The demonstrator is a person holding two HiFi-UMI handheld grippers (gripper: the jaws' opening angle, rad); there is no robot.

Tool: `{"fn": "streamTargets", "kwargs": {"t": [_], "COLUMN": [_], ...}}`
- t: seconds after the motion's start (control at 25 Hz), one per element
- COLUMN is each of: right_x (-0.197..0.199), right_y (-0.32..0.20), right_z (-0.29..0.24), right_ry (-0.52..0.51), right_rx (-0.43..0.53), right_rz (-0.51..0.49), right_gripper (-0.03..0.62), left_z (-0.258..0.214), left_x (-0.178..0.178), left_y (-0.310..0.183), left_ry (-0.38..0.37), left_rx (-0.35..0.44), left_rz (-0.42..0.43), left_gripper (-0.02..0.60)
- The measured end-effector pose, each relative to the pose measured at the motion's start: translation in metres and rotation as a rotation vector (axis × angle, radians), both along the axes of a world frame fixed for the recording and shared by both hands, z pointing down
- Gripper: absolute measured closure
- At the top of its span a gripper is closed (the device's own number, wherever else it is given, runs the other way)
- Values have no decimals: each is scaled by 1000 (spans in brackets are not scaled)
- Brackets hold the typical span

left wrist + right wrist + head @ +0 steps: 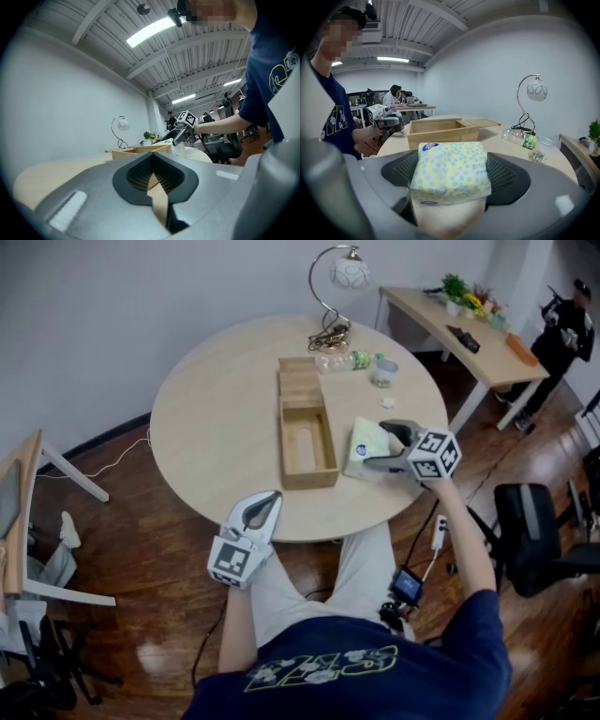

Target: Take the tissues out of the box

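Note:
An open wooden box (pixel 284 437) lies lengthwise in the middle of the round table (pixel 206 427), and its inside looks empty. Just right of it a pack of tissues (pixel 361 442) with a blue-dotted yellow wrapper rests on the tabletop. My right gripper (pixel 377 444) is shut on that pack: in the right gripper view the tissue pack (pixel 450 171) fills the space between both pads, with the box (pixel 443 132) beyond. My left gripper (pixel 272 498) hangs off the table's near edge, shut and holding nothing.
The box's sliding lid (pixel 300 381) sticks out at the far end. Behind it stand a lamp (pixel 337 277), a plastic bottle (pixel 352 360) and a clear cup (pixel 384 371). A desk (pixel 469 329), a person (pixel 567 334) and an office chair (pixel 534 531) are to the right.

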State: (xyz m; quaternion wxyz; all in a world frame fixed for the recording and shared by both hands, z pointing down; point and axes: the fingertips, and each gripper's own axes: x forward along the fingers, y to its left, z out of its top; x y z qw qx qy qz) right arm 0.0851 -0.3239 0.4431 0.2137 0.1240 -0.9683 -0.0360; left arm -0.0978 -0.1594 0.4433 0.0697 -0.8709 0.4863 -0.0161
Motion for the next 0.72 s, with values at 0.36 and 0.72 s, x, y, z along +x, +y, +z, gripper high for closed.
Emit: {"fn": "streamTargets", "kwargs": {"t": [0.36, 0.72], "right_x": [1, 2], "right_y": [2, 4], "right_z": [-2, -4], "right_ry": [-31, -63], "right_rx": [5, 11], "right_rz": [5, 10], "right_gripper": [143, 129], "left_z": [-1, -1], "left_x": [0, 1], "left_y": [0, -1], "left_ry": [-1, -2], "left_rx": [4, 8], "left_rz": [1, 1], "left_gripper": [580, 580]}}
